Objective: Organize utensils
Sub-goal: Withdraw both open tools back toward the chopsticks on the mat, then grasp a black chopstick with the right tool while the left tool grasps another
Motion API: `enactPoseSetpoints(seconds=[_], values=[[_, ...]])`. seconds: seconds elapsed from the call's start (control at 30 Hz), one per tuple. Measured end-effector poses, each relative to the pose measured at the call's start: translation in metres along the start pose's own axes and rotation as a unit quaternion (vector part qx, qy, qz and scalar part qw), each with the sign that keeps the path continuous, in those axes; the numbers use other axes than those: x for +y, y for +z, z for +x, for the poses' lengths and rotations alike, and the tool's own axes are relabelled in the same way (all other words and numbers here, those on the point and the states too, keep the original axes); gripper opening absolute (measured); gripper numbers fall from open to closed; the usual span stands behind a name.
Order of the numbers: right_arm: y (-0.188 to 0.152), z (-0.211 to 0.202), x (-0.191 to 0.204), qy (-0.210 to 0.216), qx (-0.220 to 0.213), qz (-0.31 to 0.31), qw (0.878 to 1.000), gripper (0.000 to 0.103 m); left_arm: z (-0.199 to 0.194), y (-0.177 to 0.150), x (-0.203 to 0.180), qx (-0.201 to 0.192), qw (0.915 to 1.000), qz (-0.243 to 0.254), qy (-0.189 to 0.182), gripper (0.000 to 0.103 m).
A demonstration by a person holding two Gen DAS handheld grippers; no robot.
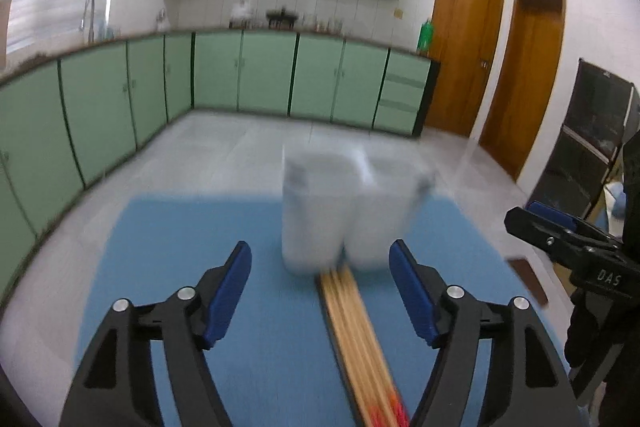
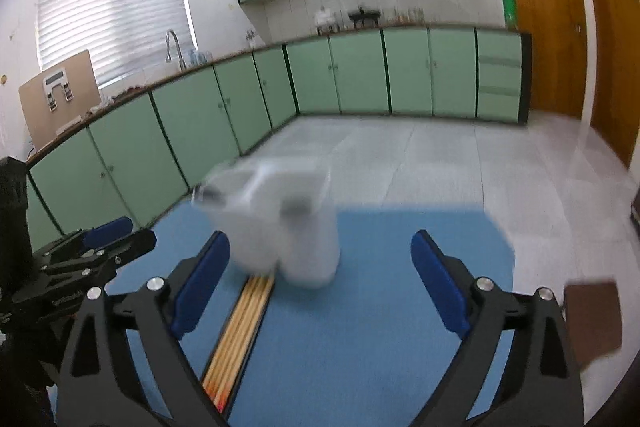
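Note:
A white two-compartment utensil holder (image 1: 344, 211) stands upright on the blue mat (image 1: 180, 267), blurred; it also shows in the right wrist view (image 2: 288, 227). A row of wooden chopsticks with red ends (image 1: 356, 331) lies in a dark tray running from the holder's base toward me, also in the right wrist view (image 2: 240, 327). My left gripper (image 1: 320, 287) is open and empty, above the mat with the chopsticks between its fingers. My right gripper (image 2: 320, 283) is open and empty, just right of the chopsticks; it shows at the left view's right edge (image 1: 560, 235).
The blue mat covers a table whose far edge drops to a tiled floor (image 2: 440, 163). Green cabinets (image 1: 260, 75) line the walls. A brown flat object (image 2: 592, 319) lies off the mat's right edge. Wooden doors (image 1: 520, 83) and a black rack (image 1: 592, 131) stand at the right.

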State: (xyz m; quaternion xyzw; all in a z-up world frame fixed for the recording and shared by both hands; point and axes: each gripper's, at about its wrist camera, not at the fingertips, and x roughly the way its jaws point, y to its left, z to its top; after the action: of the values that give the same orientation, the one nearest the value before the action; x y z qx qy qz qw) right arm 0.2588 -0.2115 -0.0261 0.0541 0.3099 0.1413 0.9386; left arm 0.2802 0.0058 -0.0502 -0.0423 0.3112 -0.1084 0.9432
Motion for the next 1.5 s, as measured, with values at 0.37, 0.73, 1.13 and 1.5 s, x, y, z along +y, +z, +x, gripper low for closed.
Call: enactPoseSetpoints(seconds=[0.37, 0.73, 1.13, 1.5], values=[[-0.109, -0.008, 0.033, -0.018, 0.105, 0.002, 0.994, 0.09, -0.006, -0.106, -0.001, 0.108, 0.993, 0.008, 0.046, 0.072], [-0.141, -0.004, 0.061, -0.02, 0.163, -0.039, 0.986, 0.09, -0.01, -0.138, -0.002, 0.144, 0.9876, 0.02, 0.061, 0.079], [-0.142, 0.001, 0.068, -0.065, 0.169, -0.078, 0.98, 0.09, -0.011, -0.139, 0.004, 0.14, 0.9881, 0.008, 0.062, 0.08], [-0.142, -0.008, 0.051, -0.034, 0.155, -0.036, 0.987, 0.064, -0.011, -0.139, 0.005, 0.14, 0.9879, 0.006, 0.066, 0.081]])
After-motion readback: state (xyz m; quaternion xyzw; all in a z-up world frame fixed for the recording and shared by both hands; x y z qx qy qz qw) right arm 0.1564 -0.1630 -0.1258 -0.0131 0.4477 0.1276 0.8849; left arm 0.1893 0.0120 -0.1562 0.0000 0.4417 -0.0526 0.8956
